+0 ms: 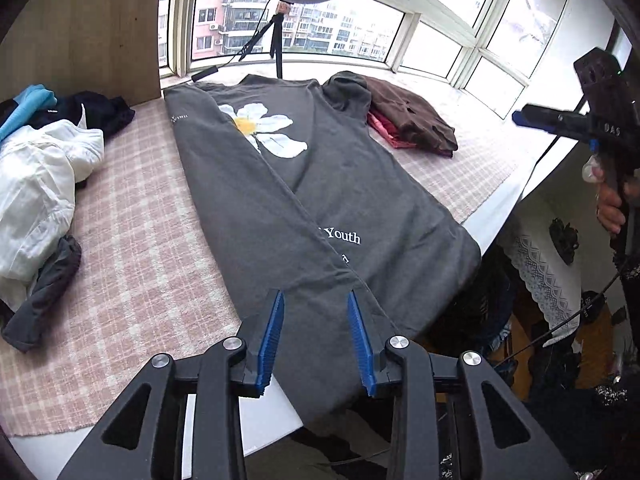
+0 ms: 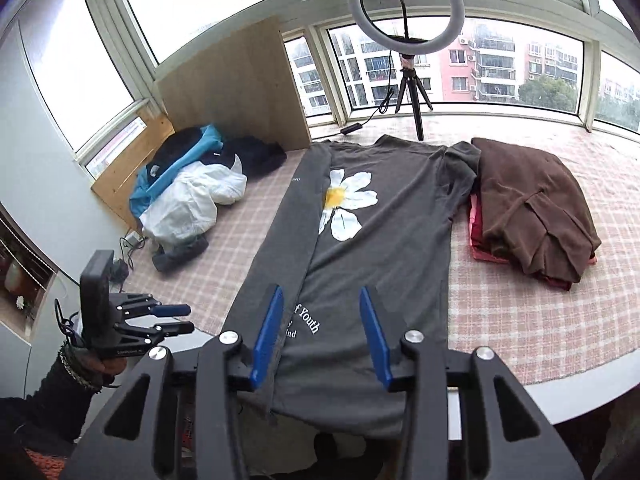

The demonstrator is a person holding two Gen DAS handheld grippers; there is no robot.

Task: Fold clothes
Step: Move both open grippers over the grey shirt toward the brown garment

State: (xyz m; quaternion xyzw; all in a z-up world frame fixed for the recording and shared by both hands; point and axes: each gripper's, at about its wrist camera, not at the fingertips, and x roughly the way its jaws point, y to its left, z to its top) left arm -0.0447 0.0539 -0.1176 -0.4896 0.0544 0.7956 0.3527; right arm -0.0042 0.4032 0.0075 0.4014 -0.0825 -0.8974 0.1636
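Checked pink cover (image 2: 520,320): spread over the window platform; bears everything below.

Grey T-shirt with daisy print (image 2: 380,248): lies lengthwise down the middle, collar toward the window, its left side already folded in over the print, hem hanging off the near edge. Risk: the overhanging hem looks likely to drag the shirt forward once one side is lifted, undoing the fold.

Unfolded heap, white and blue garments (image 2: 188,196): left of the shirt, apart from it.

Folded brown garment (image 2: 532,208): atop a red and pink stack, right of the shirt. The shirt's right sleeve touches it; folding that sleeve inward could tug the stack askew.

Ring light on tripod (image 2: 406,8): just beyond the collar; a high lift might knock it.

Right gripper (image 2: 322,332): jaws apart, empty, above the hem.

Left gripper (image 1: 316,336): jaws apart, empty, above the folded flap's lower end. Gripping one layer only would peel the fold open.
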